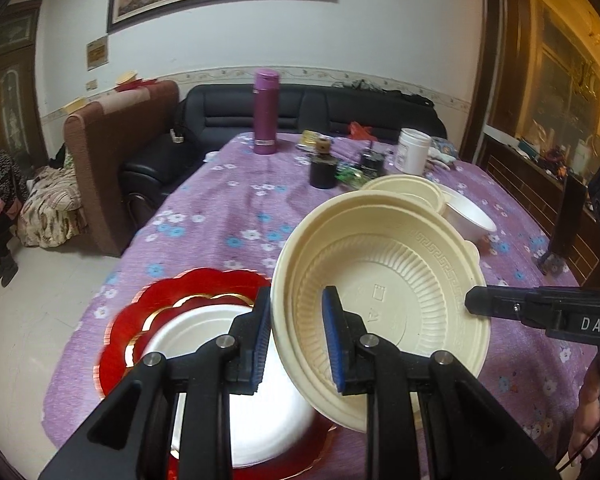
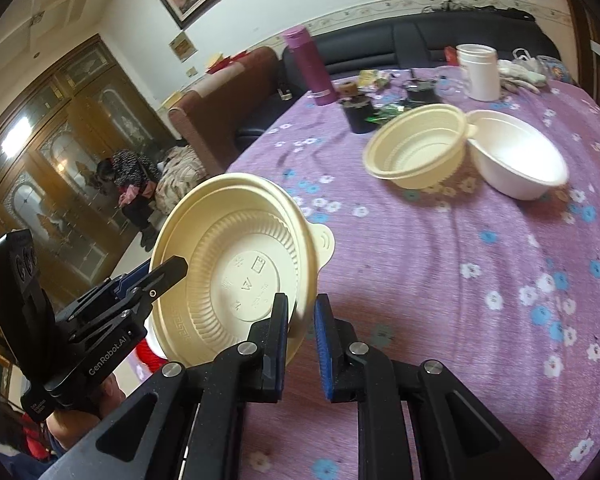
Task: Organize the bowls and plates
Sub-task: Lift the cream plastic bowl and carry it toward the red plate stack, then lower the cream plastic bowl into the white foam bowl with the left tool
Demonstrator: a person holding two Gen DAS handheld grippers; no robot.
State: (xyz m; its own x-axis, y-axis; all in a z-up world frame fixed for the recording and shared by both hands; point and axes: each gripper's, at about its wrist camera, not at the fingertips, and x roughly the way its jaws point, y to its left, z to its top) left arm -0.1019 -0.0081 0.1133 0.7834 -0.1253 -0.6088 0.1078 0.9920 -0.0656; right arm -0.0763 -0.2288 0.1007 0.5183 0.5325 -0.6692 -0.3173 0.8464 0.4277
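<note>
Purple flowered tablecloth over a living-room table (image 2: 440, 280), with a cream ribbed plastic bowl carried between two pairs of tongs.

Both tongs pinch the cream ribbed plastic bowl (image 1: 384, 292) by opposite sides of its rim and hold it tilted above the cloth: the left tongs (image 1: 296, 344) are nearly closed on the near rim, the right tongs (image 2: 302, 344) nearly closed on the other edge. Below and to the left lies a white round plate (image 1: 220, 360) on a red scalloped plate (image 1: 128, 332); farther back a second cream bowl (image 2: 416, 148) touches a white foam bowl (image 2: 516, 160). The bowl seems to be mid-transfer. Next it likely needs levelling and lowering into the matching cream bowl, both grips released together.
</note>
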